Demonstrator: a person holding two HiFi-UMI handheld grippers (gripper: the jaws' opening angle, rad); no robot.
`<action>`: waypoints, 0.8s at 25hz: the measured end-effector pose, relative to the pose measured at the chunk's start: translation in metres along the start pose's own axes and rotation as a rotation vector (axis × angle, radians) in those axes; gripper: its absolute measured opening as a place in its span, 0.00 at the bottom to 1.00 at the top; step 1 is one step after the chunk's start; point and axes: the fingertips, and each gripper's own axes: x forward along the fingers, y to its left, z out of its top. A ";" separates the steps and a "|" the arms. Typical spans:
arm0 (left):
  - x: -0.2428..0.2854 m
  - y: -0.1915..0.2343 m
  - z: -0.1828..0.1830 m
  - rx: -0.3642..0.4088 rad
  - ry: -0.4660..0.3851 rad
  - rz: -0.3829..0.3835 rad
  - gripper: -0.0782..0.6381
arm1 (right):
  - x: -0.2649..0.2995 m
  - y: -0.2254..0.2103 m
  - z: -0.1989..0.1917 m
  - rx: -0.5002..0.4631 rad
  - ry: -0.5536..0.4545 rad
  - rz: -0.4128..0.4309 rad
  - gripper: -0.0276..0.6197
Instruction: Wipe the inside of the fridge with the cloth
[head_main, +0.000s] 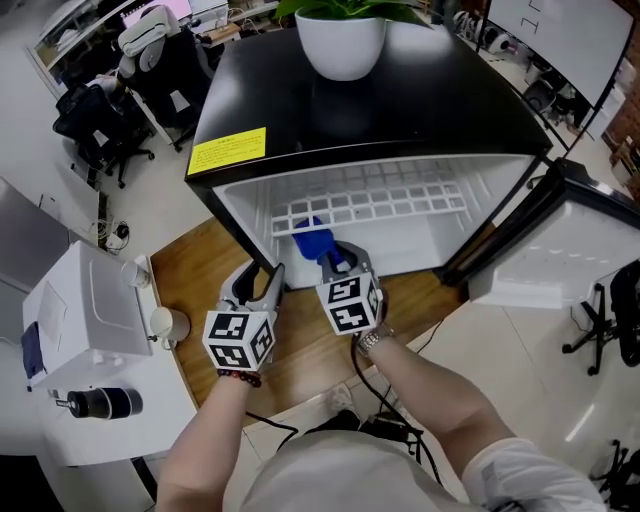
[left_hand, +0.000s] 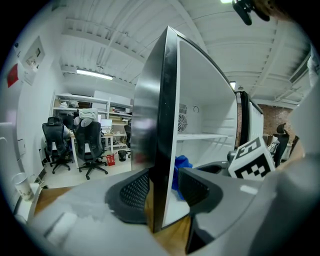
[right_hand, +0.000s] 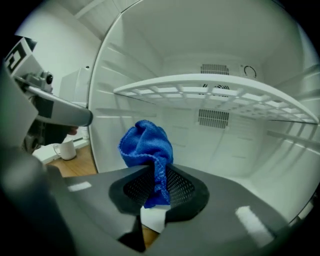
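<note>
Now the blue cloth (right_hand: 146, 145) sits bunched in the right gripper (right_hand: 157, 192), pinched firmly between its jaws. It is inside the open fridge (head_main: 400, 120), just below the wire shelf (right_hand: 210, 92). Beside it, the left gripper (left_hand: 162, 192) is clamped on the front edge of the fridge's left wall (left_hand: 160, 100). A white pot (head_main: 342, 45) stands on top.
</note>
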 end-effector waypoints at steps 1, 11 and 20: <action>0.000 0.000 0.000 0.000 0.002 0.000 0.36 | 0.001 0.011 0.000 -0.003 0.001 0.019 0.14; 0.000 -0.001 0.000 0.008 0.011 -0.004 0.36 | 0.015 0.064 -0.033 -0.051 0.089 0.097 0.14; -0.001 0.000 -0.002 0.013 0.011 -0.001 0.36 | 0.012 0.029 -0.070 -0.103 0.145 0.026 0.14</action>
